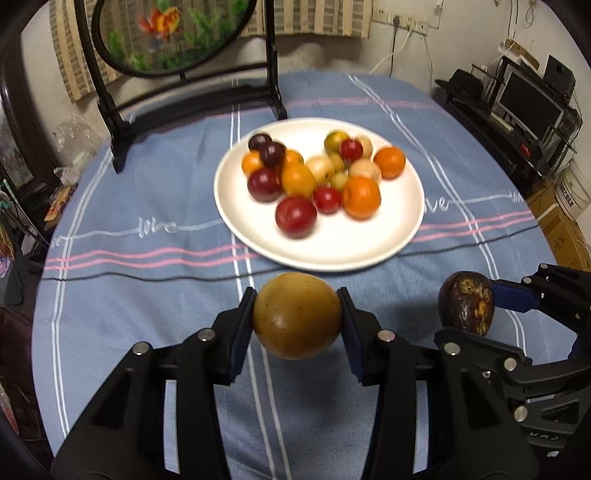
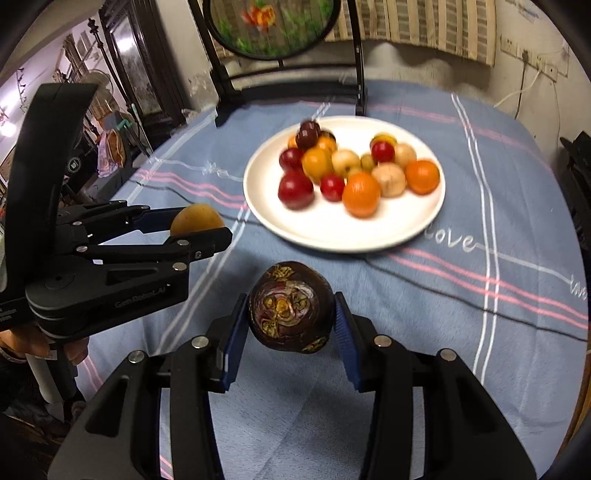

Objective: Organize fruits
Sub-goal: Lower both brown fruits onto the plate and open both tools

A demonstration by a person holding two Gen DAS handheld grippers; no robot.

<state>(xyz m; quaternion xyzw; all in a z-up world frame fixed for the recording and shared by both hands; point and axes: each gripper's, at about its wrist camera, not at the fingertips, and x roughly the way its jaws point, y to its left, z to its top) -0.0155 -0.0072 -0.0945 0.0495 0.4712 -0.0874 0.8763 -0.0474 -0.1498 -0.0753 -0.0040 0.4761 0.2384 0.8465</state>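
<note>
My left gripper [image 1: 297, 317] is shut on a round yellow-brown fruit [image 1: 297, 315], held above the blue cloth in front of the white plate [image 1: 332, 243]. My right gripper [image 2: 291, 314] is shut on a dark purple-brown fruit [image 2: 290, 306] with yellowish blotches, also off the cloth. Each wrist view shows the other gripper beside it: the right gripper [image 1: 469, 308] with the dark fruit [image 1: 466, 308], the left gripper [image 2: 195, 223] with the yellow fruit [image 2: 195, 218]. The plate [image 2: 332, 229] holds several small red, orange, dark and pale fruits.
A black stand with a round goldfish picture [image 1: 166, 33] rises behind the plate. The blue striped cloth [image 1: 129, 295] covers the round table. Shelves with electronics [image 1: 524, 107] stand to the right, cluttered furniture [image 2: 110, 110] to the left. A hand [image 2: 40, 343] holds the left gripper.
</note>
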